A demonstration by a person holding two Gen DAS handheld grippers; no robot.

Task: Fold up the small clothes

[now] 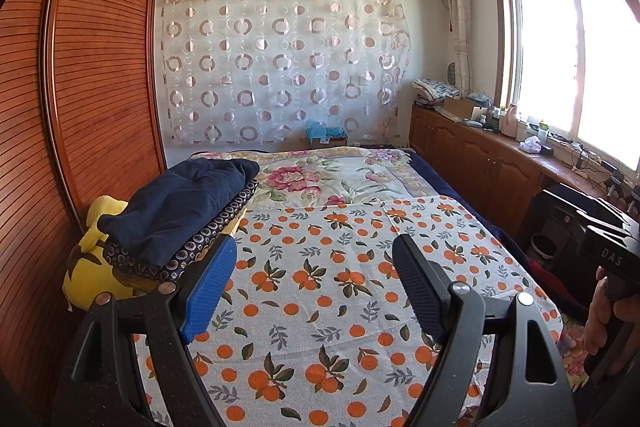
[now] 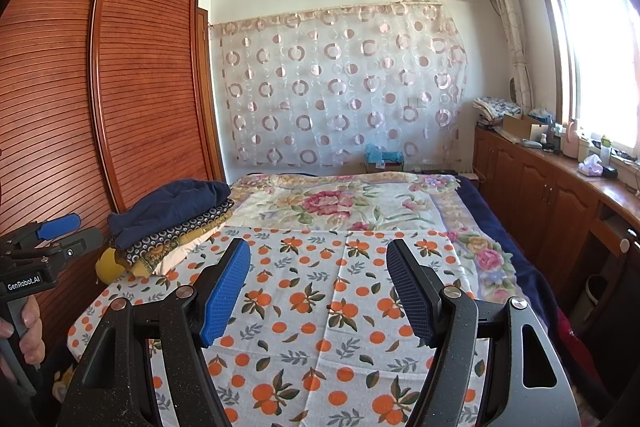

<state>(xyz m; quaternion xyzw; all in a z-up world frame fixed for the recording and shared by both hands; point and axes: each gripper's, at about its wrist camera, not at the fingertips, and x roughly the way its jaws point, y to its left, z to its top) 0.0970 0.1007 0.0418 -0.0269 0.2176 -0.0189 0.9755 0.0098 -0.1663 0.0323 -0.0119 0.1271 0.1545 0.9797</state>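
Over the bed [image 1: 400, 347], through the left wrist camera, my left gripper [image 1: 316, 283] hung with its jaws wide apart and nothing between them, tilted a little down at an orange-print cloth [image 1: 340, 287] spread flat. At the left edge of the bed sat a stack [image 1: 180, 219] of folded clothes: a navy piece on top, a dark dotted one under it, all resting on a yellow toy [image 1: 92, 267]. The blue pad sat just beside the near corner of that stack, though I could not tell if it touched. At the far right my right hand [image 1: 604, 323] gripped the other handle.

From the right wrist camera, my right gripper [image 2: 316, 287] was likewise spread apart and empty, above the same cloth. The stack [image 2: 176, 223] lay ahead and to the left, near the wardrobe [image 2: 120, 87], well clear of these jaws. My left gripper [image 2: 60, 231] showed at the left edge, close to the stack.

I judged the clothes soft, light and limp, likely to sag and unfold if pinched at one point only. Best hold, I thought, would be at an edge or corner of a single layer, one gripper at each end, keeping the pads from catching the cloth beneath. No loose unfolded garment showed in either view.
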